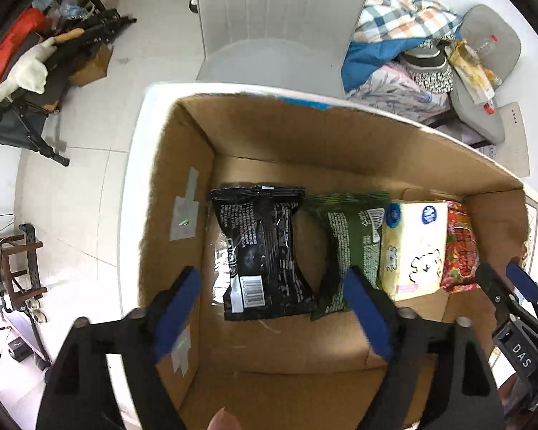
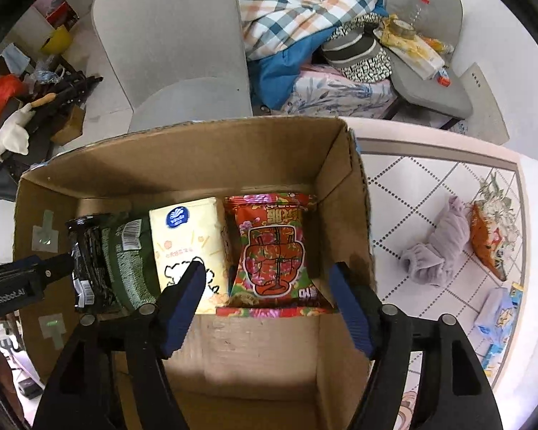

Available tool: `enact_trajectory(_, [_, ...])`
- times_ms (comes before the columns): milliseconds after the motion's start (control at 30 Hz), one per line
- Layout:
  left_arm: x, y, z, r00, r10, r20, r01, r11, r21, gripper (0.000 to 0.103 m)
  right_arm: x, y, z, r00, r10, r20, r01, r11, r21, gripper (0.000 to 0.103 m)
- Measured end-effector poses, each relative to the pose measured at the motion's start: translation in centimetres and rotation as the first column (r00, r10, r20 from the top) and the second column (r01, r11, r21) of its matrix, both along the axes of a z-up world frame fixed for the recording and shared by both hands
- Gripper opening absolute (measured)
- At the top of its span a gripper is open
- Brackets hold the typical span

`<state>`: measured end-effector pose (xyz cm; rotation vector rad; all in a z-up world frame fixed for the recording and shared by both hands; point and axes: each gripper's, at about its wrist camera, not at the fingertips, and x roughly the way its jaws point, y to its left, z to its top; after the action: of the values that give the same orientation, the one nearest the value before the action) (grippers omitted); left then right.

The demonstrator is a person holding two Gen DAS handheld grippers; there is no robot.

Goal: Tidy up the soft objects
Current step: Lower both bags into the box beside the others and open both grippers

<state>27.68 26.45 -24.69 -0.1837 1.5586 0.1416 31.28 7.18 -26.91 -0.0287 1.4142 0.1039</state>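
Above the cardboard box [image 2: 183, 165], both hand-held grippers [image 1: 272, 319] [image 2: 265, 308] hang released and empty; next, judged, fetch the purple cloth [image 2: 437, 247] from the bench [image 2: 412, 193].

- Black packet [image 2: 86, 261] mostly hidden behind green packet [image 2: 129, 261] in right wrist view.
- Red packet [image 1: 461, 247] partly covered by tissue pack [image 1: 412, 247].
- Printed text too small to read.
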Motion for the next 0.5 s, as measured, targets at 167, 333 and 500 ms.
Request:
enact_trajectory(167, [-1.7, 0.1, 1.8, 0.999, 0.001, 0.044, -0.002, 1.000, 0.011, 0.102, -1.5, 0.0, 1.4, 1.000, 0.014, 0.000, -0.014, 1.000, 0.028, 0.100])
enact_trajectory(333, [-3.8, -0.2, 3.0, 0.997, 0.003, 0.078, -0.005, 1.000, 0.026, 0.102, -3.7, 0.4, 2.4, 0.999, 0.051, 0.005, -0.051, 0.999, 0.019, 0.103])
enact_trajectory(500, [-6.5, -1.3, 4.7, 0.993, -0.010, 0.117, 0.006, 1.000, 0.030, 0.102, -6.4, 0.3, 3.2, 0.998, 0.060, -0.004, -0.060, 0.997, 0.043, 0.103])
